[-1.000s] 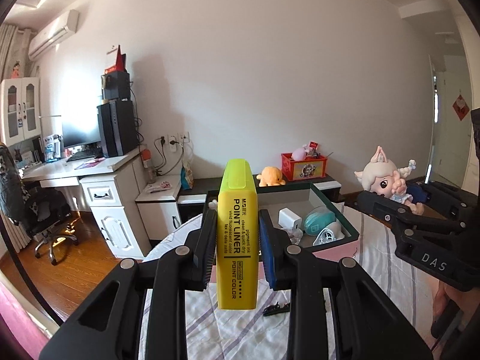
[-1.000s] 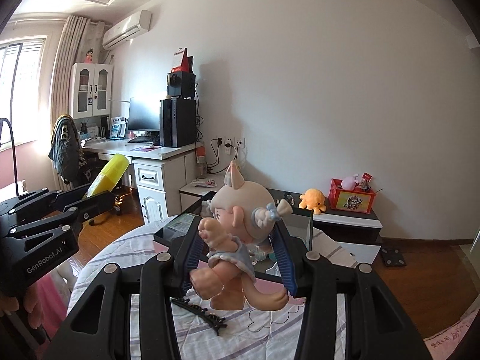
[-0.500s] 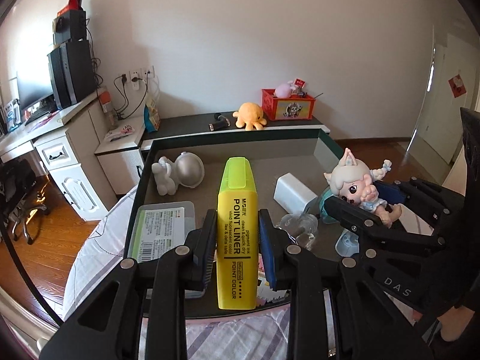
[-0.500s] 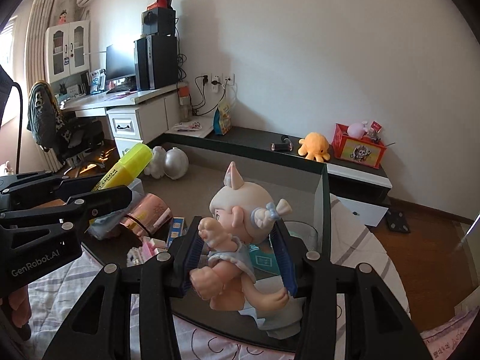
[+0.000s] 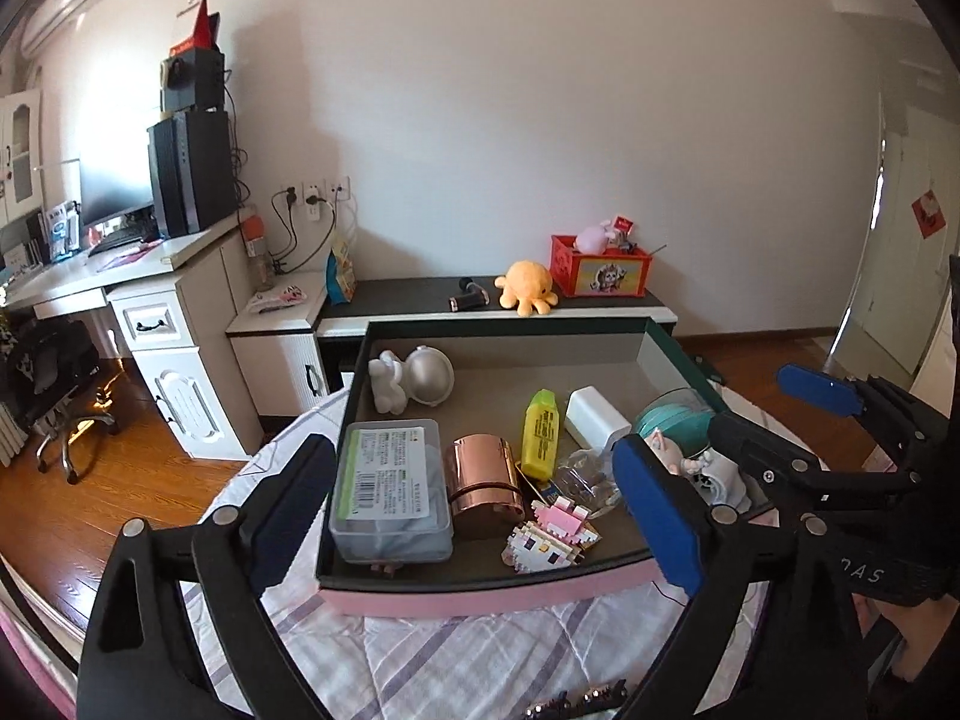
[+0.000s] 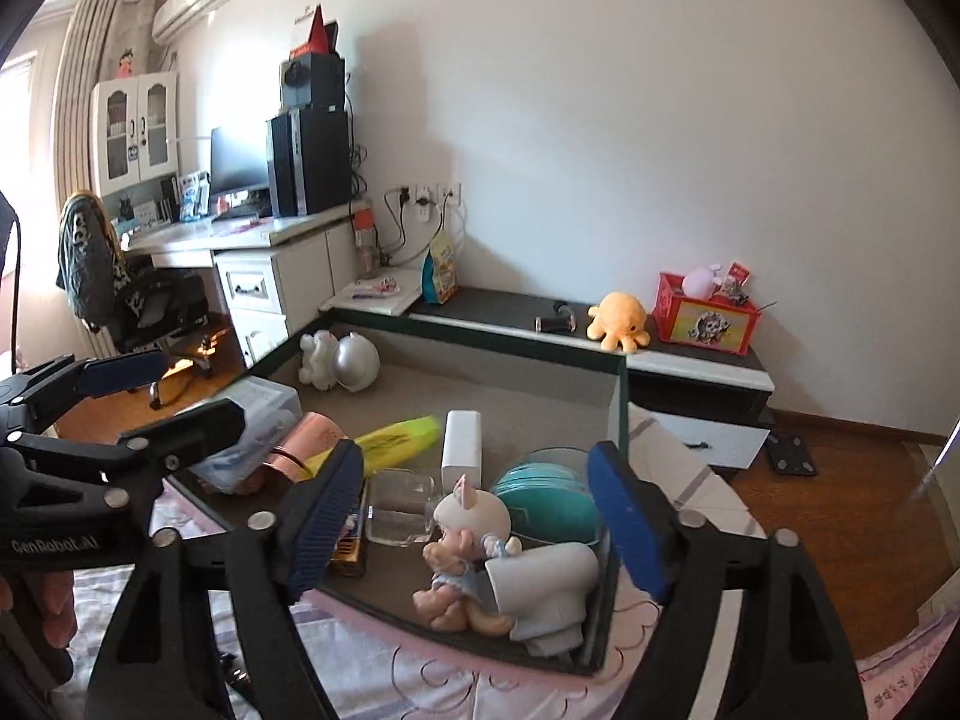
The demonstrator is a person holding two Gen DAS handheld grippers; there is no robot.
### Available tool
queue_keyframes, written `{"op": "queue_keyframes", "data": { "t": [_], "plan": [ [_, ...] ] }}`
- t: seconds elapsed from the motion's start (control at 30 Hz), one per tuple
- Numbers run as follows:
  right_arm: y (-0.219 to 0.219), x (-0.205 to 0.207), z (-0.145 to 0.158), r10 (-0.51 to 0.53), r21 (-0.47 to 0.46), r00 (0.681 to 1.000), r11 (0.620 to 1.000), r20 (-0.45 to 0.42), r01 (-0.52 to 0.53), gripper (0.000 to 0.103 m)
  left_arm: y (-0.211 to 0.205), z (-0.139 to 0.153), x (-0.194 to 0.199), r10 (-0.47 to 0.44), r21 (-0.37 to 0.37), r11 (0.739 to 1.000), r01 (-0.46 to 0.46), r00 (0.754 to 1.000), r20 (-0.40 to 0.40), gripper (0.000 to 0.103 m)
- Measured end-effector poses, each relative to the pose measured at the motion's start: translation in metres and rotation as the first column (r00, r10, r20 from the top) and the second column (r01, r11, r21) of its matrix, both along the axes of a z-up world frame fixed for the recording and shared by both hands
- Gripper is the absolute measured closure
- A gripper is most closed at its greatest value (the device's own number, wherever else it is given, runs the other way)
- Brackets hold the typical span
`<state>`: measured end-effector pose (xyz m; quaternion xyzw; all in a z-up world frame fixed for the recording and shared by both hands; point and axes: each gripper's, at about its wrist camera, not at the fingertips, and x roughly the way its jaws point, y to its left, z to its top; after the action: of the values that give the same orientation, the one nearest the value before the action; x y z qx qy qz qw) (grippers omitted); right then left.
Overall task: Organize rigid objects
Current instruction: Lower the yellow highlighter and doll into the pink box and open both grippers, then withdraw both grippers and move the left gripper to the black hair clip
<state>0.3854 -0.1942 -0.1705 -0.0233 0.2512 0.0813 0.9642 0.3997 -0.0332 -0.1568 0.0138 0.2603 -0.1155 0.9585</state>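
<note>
Both drops looked done. Left gripper (image 5: 480, 504) had just been opening, jaws wide, nothing between them; the one yellow highlighter (image 5: 539, 433) lay mid-tray (image 5: 480, 597). Right gripper (image 6: 480, 522) had also just been opening; the one doll figurine (image 6: 465, 546) sat in the tray's near right corner, pads clear. Best to back both straight out, avoiding the tray rim. One hair clip (image 5: 579, 701) was left outside the tray.

Striped bedspread (image 5: 456, 654) carries pink-edged tray (image 5: 480, 597); black clip (image 5: 576, 699) alongside.

bg: orange plush octopus (image 5: 527, 294) | red box (image 5: 600, 269) | PC tower (image 5: 191, 171) | office chair (image 6: 114, 276)
</note>
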Motion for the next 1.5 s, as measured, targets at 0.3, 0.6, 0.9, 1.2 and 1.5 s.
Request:
{"op": "queue_keyframes", "data": {
  "t": [0.3, 0.6, 0.9, 1.2, 1.5],
  "plan": [
    [0.005, -0.104, 0.053, -0.048, 0.052, 0.989, 0.998, 0.14, 0.041, 0.0, 0.029, 0.047, -0.122, 0.077, 0.008, 0.997, -0.081, 0.968, 0.237, 0.0],
    [0.027, -0.218, 0.086, -0.071, 0.048, 0.958, 0.997, 0.277, 0.06, 0.0, 0.05, 0.054, -0.227, 0.091, -0.003, 0.996, -0.095, 0.947, 0.309, 0.0],
    [0.042, -0.27, 0.086, -0.056, 0.036, 0.957, 0.998, 0.286, 0.048, 0.0, 0.049, 0.057, -0.266, 0.053, 0.017, 0.998, -0.061, 0.952, 0.3, 0.0],
    [0.041, -0.271, 0.083, -0.068, 0.035, 0.957, 0.998, 0.283, 0.061, 0.0, 0.046, 0.053, -0.267, 0.049, 0.022, 0.998, -0.057, 0.958, 0.282, 0.0],
    [0.026, -0.239, 0.059, -0.088, 0.048, 0.973, 0.996, 0.215, 0.08, 0.0, 0.03, 0.035, -0.225, 0.03, 0.058, 0.997, -0.042, 0.979, 0.203, 0.0]
  ]
}}
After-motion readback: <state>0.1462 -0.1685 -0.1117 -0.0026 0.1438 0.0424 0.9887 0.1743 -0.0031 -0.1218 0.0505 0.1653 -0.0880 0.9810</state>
